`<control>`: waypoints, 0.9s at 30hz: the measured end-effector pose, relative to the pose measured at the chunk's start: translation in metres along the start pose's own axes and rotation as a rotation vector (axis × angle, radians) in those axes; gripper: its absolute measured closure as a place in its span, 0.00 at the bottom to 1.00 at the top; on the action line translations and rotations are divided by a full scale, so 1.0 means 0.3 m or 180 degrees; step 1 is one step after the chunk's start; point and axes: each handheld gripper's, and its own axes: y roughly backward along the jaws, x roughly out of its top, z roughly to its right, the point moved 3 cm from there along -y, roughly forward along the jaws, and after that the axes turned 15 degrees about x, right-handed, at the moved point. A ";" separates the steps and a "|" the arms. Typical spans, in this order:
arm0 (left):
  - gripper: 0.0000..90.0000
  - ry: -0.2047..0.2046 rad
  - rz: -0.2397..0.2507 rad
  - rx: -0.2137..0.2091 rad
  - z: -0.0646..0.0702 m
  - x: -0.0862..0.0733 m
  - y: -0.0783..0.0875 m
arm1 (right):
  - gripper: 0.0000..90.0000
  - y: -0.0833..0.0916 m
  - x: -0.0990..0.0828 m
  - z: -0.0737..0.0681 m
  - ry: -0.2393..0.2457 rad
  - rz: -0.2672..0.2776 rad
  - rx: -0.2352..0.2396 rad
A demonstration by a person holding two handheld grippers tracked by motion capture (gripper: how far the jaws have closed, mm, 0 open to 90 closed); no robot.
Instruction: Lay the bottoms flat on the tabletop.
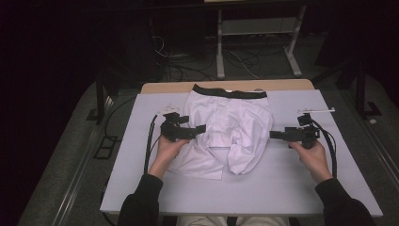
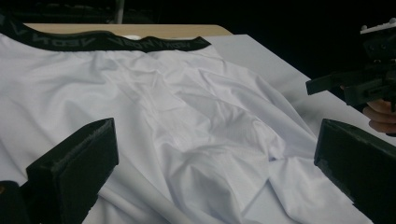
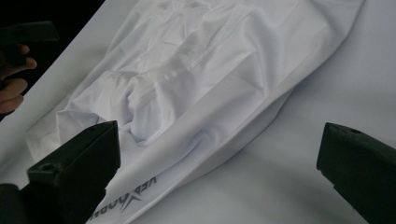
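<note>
Folding shorts (image 1: 229, 134): left gripper (image 1: 200, 128) and right gripper (image 1: 275, 134) flank it, jaws spread (nothing pinched). Grab hem edges, pull flat first.

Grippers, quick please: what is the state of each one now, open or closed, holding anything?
Left gripper: open, jaws wide apart above the white fabric shorts with black waistband, holding nothing.
Right gripper: open, holding nothing.

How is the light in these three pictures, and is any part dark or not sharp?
High view: the table and the white shorts are evenly lit, while the room behind is very dark. Left gripper view: the near black jaws look soft and the background is black. Right gripper view: the shorts' folds cast soft shadows, with no glare.
</note>
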 end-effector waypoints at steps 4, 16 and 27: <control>0.00 -0.0044 -0.0014 -0.0029 0.020 -0.007 0.013 | 0.00 0.013 -0.028 -0.024 -0.0015 0.0025 0.0021; 0.00 -0.0106 -0.0100 -0.0144 0.079 -0.048 0.002 | 0.00 0.013 -0.109 -0.089 -0.0056 -0.0102 0.0070; 0.00 -0.0153 -0.0118 -0.0224 0.107 -0.056 0.010 | 0.00 -0.012 -0.164 -0.133 -0.0102 -0.0252 0.0151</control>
